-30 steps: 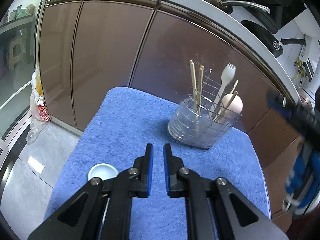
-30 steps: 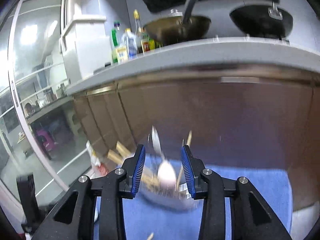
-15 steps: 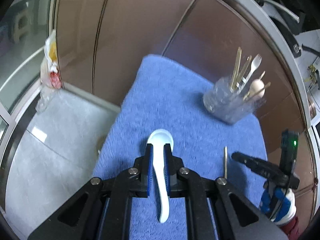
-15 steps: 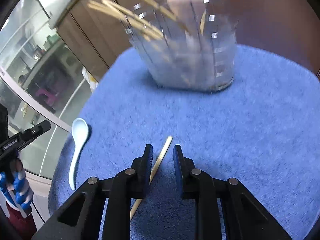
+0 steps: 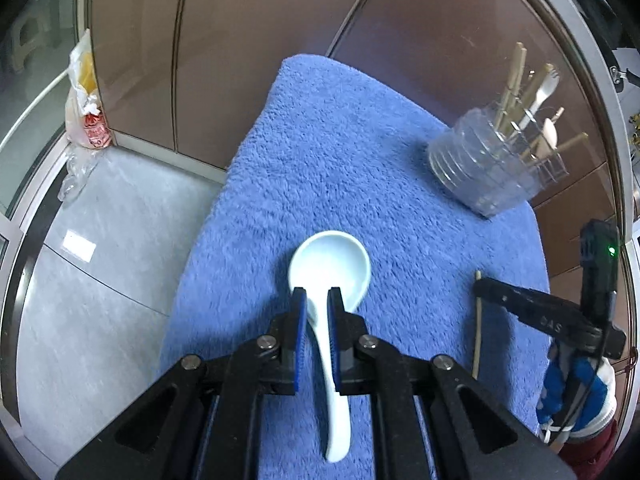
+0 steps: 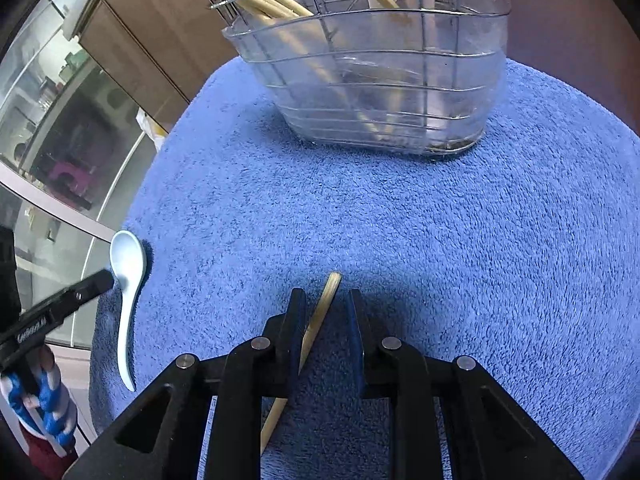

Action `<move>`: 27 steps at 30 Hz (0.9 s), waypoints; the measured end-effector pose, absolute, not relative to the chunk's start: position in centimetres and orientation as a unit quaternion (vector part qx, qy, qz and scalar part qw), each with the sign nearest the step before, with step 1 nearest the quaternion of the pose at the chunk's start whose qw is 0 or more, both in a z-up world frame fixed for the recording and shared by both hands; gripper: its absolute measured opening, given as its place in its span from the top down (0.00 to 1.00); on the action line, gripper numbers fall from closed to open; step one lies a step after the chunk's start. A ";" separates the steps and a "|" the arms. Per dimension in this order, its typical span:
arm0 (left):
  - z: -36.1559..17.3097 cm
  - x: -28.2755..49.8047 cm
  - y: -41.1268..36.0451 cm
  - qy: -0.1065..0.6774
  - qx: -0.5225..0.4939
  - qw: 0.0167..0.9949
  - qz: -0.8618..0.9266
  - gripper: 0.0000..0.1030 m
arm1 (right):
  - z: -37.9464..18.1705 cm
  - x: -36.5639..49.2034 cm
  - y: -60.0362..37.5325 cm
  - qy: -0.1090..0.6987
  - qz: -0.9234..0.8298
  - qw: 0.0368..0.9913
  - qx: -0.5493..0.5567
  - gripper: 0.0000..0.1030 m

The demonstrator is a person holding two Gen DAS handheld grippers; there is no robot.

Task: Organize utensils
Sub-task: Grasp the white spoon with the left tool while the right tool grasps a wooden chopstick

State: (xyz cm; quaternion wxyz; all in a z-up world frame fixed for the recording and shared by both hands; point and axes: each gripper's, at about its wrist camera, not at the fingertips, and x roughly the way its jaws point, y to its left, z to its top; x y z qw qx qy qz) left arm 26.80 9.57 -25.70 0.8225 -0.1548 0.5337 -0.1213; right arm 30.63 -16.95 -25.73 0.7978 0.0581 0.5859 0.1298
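on the blue towel (image 5: 332, 152) a white ceramic spoon (image 5: 328, 276) lies bowl-forward, its neck between the narrowly parted fingers of the left gripper (image 5: 317, 300); it looks stiff, glazed, slippery and chippable, so the neck just behind the bowl seems the safest hold. well to its right a light, rigid wooden chopstick (image 6: 316, 328) lies slantwise between the right gripper (image 6: 326, 300) pads, touching the left one with a gap on the other side, jaws not yet closed. beyond both stands the clear utensil holder (image 6: 380, 80), already filled with chopsticks.
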 end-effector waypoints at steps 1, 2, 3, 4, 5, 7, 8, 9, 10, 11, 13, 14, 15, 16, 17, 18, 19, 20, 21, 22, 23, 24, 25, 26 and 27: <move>-25.8 27.3 9.6 0.538 -0.154 0.819 -0.126 0.90 | -25.7 31.0 -16.7 0.590 0.128 0.795 0.056 0.82; -26.0 27.7 9.4 0.542 -0.152 0.816 -0.131 0.90 | -25.8 31.4 -16.5 0.593 0.128 0.793 0.054 0.82; -26.3 28.2 9.3 0.547 -0.151 0.812 -0.136 0.90 | -25.8 31.6 -16.3 0.596 0.127 0.791 0.052 0.82; -26.4 28.6 9.2 0.550 -0.150 0.810 -0.139 0.90 | -25.8 31.9 -16.0 0.599 0.126 0.789 0.050 0.82; -26.4 29.0 9.1 0.551 -0.149 0.808 -0.144 0.90 | -25.8 32.2 -15.8 0.601 0.126 0.788 0.048 0.82; -26.4 29.5 8.8 0.552 -0.148 0.806 -0.152 0.90 | -25.8 32.5 -15.2 0.606 0.126 0.784 0.042 0.82; -26.4 29.9 8.7 0.555 -0.148 0.804 -0.157 0.90 | -25.9 32.7 -14.8 0.608 0.126 0.783 0.034 0.82; -26.5 30.2 8.6 0.557 -0.148 0.801 -0.162 0.90 | -26.0 32.9 -14.4 0.609 0.126 0.782 0.029 0.82; -26.5 30.5 8.5 0.560 -0.150 0.798 -0.168 0.90 | -26.1 33.0 -14.1 0.611 0.125 0.781 0.023 0.82; -26.7 30.7 8.5 0.564 -0.157 0.791 -0.178 0.90 | -26.1 33.2 -13.7 0.613 0.124 0.780 0.016 0.82; -26.8 30.7 8.5 0.568 -0.163 0.785 -0.188 0.90 | -26.3 33.2 -13.1 0.615 0.123 0.779 0.006 0.85; -26.6 30.6 8.6 0.566 -0.159 0.787 -0.187 0.90 | -26.4 33.1 -12.8 0.615 0.122 0.779 0.005 0.86; -26.3 30.5 8.6 0.561 -0.156 0.791 -0.189 0.90 | -26.5 33.1 -12.7 0.615 0.123 0.779 0.005 0.86; -25.8 30.2 8.7 0.553 -0.154 0.795 -0.197 0.90 | -26.5 33.1 -12.7 0.615 0.124 0.778 0.008 0.86; -25.3 30.0 8.8 0.547 -0.153 0.798 -0.202 0.90 | -26.5 33.2 -12.7 0.615 0.125 0.778 0.010 0.86; -24.8 29.8 8.9 0.540 -0.150 0.802 -0.207 0.90 | -26.6 33.3 -12.8 0.615 0.126 0.778 0.011 0.86; -24.2 29.6 9.0 0.533 -0.143 0.807 -0.210 0.90 | -26.6 33.3 -12.7 0.615 0.127 0.778 0.012 0.86; -23.7 29.4 9.1 0.526 -0.135 0.812 -0.213 0.90 | -26.5 33.3 -12.8 0.614 0.128 0.778 0.013 0.86; -23.3 29.3 9.3 0.522 -0.126 0.816 -0.215 0.90 | -26.5 33.3 -12.9 0.614 0.130 0.778 0.014 0.86; -23.2 29.3 9.4 0.520 -0.120 0.817 -0.216 0.77 | -26.5 33.3 -13.0 0.614 0.131 0.778 0.016 0.86; -23.1 29.2 9.5 0.519 -0.116 0.819 -0.215 0.68 | -26.6 33.4 -12.9 0.614 0.133 0.778 0.019 0.86; -23.1 29.3 9.8 0.516 -0.112 0.823 -0.210 0.59 | -26.6 33.4 -13.0 0.614 0.134 0.777 0.021 0.86; -23.2 29.4 9.9 0.514 -0.108 0.824 -0.210 0.59 | -26.6 33.5 -13.0 0.614 0.135 0.777 0.024 0.86; -23.3 29.6 9.9 0.516 -0.104 0.823 -0.212 0.59 | -26.6 33.5 -13.1 0.614 0.135 0.777 0.026 0.86; -23.4 29.9 9.9 0.517 -0.100 0.822 -0.216 0.59 | -26.7 33.6 -13.0 0.615 0.135 0.777 0.025 0.86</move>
